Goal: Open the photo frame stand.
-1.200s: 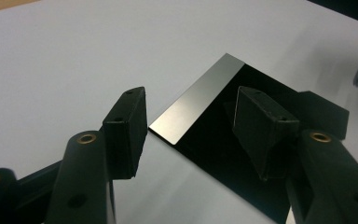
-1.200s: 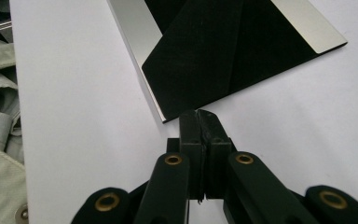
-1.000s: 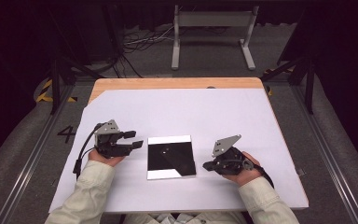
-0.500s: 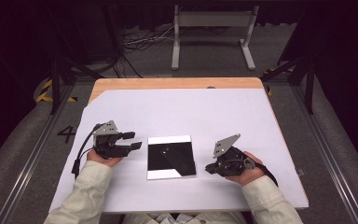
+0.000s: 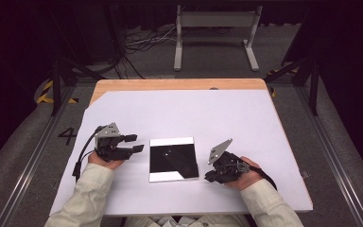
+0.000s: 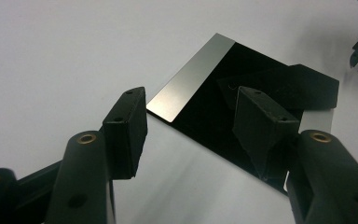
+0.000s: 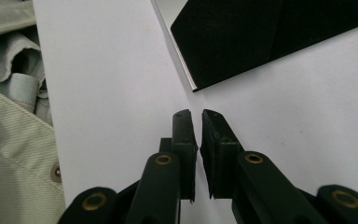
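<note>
- Wide white tabletop (image 5: 184,111), bare toward the top of the high view; the black plate (image 5: 173,159) lies flat at lower centre, well in from every edge.
- Left hand-held gripper (image 5: 134,144), left of the plate: jaws spread wide, nothing between them, just short of the plate's edge.
- Right hand-held gripper (image 5: 210,176), by the plate's lower right corner: jaws have just been opening, a narrow gap, empty, not touching the plate.
- Plate is nearly square, its silver strips along the top and bottom edges, sides running up the frame.

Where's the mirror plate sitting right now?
In the high view the mirror plate lies flat on the white table sheet, near its front edge, between the left gripper and the right gripper, touching neither.
</note>
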The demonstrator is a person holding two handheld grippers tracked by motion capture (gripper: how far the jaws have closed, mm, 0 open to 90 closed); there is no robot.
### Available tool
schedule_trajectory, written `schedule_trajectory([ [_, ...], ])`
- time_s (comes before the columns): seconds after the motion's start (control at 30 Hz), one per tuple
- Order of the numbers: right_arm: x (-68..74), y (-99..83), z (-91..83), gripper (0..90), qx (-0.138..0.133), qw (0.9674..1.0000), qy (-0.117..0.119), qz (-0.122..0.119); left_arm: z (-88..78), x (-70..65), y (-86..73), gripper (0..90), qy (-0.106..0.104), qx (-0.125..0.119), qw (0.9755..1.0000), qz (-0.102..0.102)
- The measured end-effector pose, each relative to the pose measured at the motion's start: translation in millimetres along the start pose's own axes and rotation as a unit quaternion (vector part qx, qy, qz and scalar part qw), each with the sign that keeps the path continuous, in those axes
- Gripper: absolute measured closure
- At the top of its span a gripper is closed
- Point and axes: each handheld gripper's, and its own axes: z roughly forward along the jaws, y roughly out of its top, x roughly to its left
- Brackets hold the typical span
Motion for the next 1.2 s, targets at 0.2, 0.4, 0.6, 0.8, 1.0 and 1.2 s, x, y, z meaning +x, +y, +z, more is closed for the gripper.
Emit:
schedule_trajectory([
  [0.2,-0.2,2.7,8.2,82.6,0.01,0.9999,0.003,-0.001,-0.6,-0.7,-1.2,44.5,-0.003,0.003,1.0,-0.005],
  [0.4,-0.8,6.8,13.4,83.9,0.015,0.9999,0.003,0.0,-0.2,-2.2,-2.9,44.3,-0.002,0.006,1.0,-0.006],
  [0.6,-1.4,11.3,17.5,84.5,0.019,0.9998,0.005,-0.002,-3.0,-2.6,-5.5,44.2,0.003,0.007,1.0,-0.005],
  [0.8,-3.5,13.9,21.5,85.2,0.025,0.9997,0.008,0.001,-5.8,-2.9,-8.2,43.4,0.005,0.009,0.9999,-0.009],
  [1.0,-5.5,14.3,22.5,87.6,0.022,0.9997,0.009,0.006,-6.2,-2.8,-8.9,42.9,0.005,0.011,0.9999,-0.009],
  [1.2,-4.9,14.4,21.8,89.2,0.019,0.9998,0.004,0.001,-5.3,-2.6,-8.5,42.8,0.003,0.012,0.9999,-0.01],
])
